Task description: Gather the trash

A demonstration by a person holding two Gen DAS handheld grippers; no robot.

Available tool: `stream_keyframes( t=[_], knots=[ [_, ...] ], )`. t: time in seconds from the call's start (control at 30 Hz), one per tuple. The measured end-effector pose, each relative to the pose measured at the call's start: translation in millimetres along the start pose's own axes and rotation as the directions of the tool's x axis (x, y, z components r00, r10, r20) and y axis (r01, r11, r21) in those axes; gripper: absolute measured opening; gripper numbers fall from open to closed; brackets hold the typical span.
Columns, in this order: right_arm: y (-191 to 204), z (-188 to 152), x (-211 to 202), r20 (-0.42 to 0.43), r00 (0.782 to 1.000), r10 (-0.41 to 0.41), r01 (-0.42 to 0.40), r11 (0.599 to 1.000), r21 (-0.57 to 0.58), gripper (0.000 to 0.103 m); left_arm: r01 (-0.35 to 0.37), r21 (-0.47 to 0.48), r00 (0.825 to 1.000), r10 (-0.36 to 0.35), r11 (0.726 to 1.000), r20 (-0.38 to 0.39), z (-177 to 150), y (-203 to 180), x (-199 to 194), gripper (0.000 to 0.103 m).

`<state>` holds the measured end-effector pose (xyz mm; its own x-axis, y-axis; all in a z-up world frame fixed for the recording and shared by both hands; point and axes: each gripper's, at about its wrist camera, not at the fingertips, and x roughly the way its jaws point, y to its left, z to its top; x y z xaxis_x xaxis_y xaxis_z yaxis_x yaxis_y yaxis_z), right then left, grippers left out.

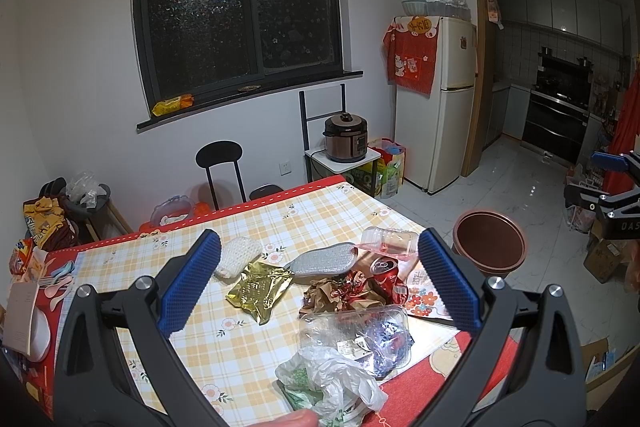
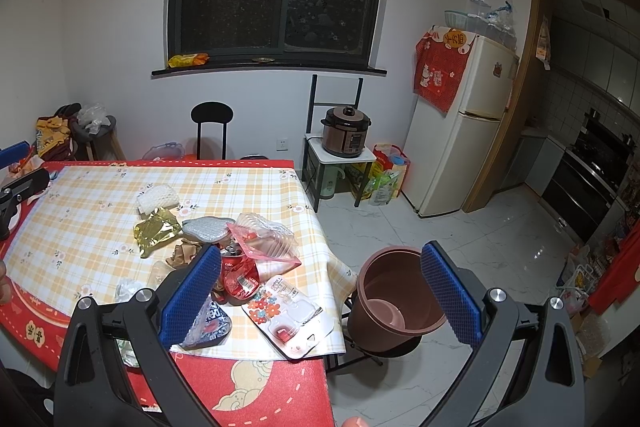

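Note:
Trash lies on the checked tablecloth (image 1: 248,223): a gold foil pouch (image 1: 260,287), a white foam net (image 1: 239,255), a grey pad (image 1: 326,259), a crushed red can (image 1: 387,277), crumpled brown paper (image 1: 332,293), a clear plastic tray (image 1: 388,241), a clear box (image 1: 360,337) and a white plastic bag (image 1: 332,383). My left gripper (image 1: 318,279) hangs open above this pile, holding nothing. My right gripper (image 2: 320,293) is open over the table's right edge, between the can (image 2: 236,273), a blister pack (image 2: 290,315) and the brown bin (image 2: 394,297) on the floor.
The brown bin (image 1: 490,247) stands just off the table's right corner. Black chairs (image 1: 220,167) sit behind the table, a rice cooker (image 1: 346,139) on a small stand, a fridge (image 1: 440,99) beyond. Clutter lines the table's left edge (image 1: 36,279).

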<state>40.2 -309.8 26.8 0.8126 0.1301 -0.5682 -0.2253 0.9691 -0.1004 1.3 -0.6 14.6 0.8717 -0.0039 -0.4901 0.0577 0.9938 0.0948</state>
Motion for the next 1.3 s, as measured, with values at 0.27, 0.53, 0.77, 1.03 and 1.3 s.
stream_keyframes(
  t=[0.27,0.53,0.77,1.03,1.3],
  knots=[
    [0,0,-1,0.0,1.0,0.0,0.0,1.0,0.0,0.098,0.0,-0.002,1.0,0.0,1.0,0.0,-1,0,0,0.097],
    [-3,-10,15,-0.014,0.999,0.03,-0.029,0.999,0.027,0.098,0.007,-0.032,1.0,-0.008,0.999,-0.023,10,0,2,0.097],
    [0,-32,39,-0.021,0.994,0.109,-0.107,0.991,0.081,0.098,0.031,-0.104,0.998,-0.037,0.994,-0.051,-14,11,11,0.097],
    [28,-87,90,-0.024,0.977,0.21,-0.202,0.962,0.183,0.098,-0.059,-0.243,0.991,0.028,0.968,-0.129,-66,38,23,0.097],
    [51,-113,122,-0.072,0.945,0.319,-0.303,0.937,0.174,0.098,-0.149,-0.362,0.969,0.062,0.92,-0.241,-126,35,41,0.097]
  ],
)
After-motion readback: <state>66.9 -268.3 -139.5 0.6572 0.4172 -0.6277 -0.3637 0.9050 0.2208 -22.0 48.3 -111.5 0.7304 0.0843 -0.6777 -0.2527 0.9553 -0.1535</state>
